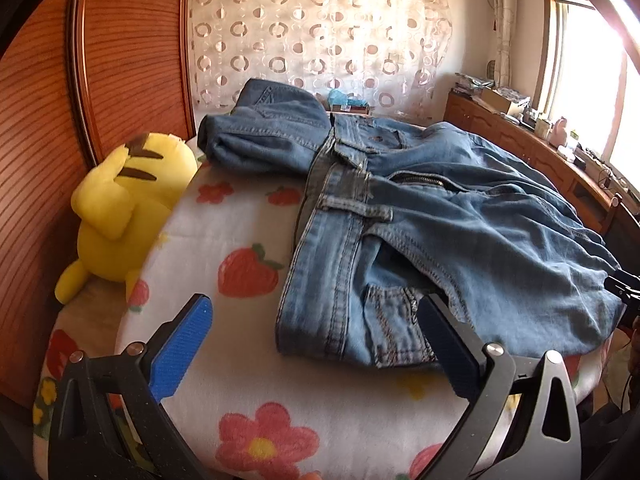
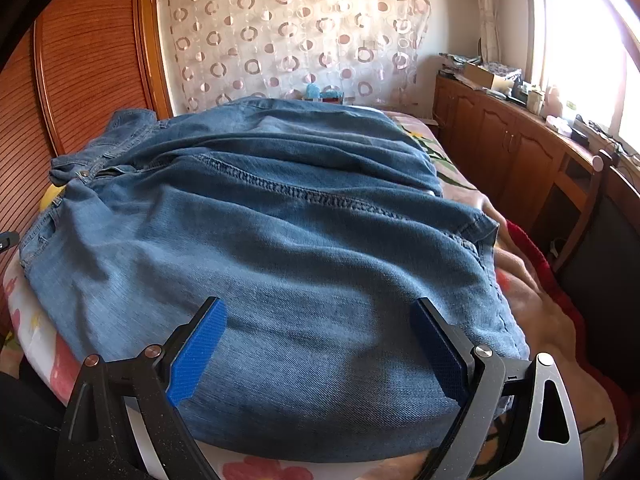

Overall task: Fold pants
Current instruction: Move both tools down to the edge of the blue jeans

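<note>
Blue denim pants point(image 1: 460, 220) lie spread on the bed, waistband and open zipper toward the left and legs doubled over to the right. My left gripper point(image 1: 316, 304) is open just above the near waistband corner and back pocket; its blue pads point(image 1: 184, 344) hold nothing. In the right wrist view the leg fabric point(image 2: 280, 200) fills the picture, with a stitched seam running across it. My right gripper point(image 2: 318, 304) is open over the near folded edge of the legs, and denim lies under and between its fingers without being pinched.
A yellow plush toy point(image 1: 120, 208) sits at the bed's left edge against a wooden wardrobe point(image 1: 132, 60). The bed cover point(image 1: 240, 240) has strawberry and flower prints. A cluttered wooden cabinet point(image 2: 520, 140) runs under the window at the right. A red blanket point(image 2: 540, 264) lies at the right.
</note>
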Demonstrator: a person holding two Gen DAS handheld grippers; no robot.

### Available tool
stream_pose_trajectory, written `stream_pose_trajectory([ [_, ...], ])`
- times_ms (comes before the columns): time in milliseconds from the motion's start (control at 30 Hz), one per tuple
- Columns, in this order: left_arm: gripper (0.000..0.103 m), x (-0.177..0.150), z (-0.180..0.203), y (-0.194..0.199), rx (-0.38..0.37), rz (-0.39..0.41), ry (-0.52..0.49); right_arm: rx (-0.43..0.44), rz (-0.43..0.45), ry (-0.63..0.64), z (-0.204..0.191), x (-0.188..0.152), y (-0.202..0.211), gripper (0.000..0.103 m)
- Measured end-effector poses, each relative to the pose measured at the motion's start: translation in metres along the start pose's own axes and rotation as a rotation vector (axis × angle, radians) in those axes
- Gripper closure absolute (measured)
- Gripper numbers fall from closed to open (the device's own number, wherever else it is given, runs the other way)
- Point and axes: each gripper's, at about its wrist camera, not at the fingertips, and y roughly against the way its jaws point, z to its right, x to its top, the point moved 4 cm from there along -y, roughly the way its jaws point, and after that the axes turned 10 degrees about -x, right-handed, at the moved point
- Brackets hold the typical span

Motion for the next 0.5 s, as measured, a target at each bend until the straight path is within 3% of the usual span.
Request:
stream_pose_trajectory([
  [300, 0.036, -0.017, -0.014, -0.003, -0.046, -0.018, 0.074, -0.004, 0.002, 0.002, -0.006, -0.001, 0.011, 0.01],
  [500, 0.044, -0.023, -0.012, -0.009, -0.064, -0.037, 0.085, -0.001, 0.008, -0.012, 0.002, -0.004, 0.004, 0.01],
])
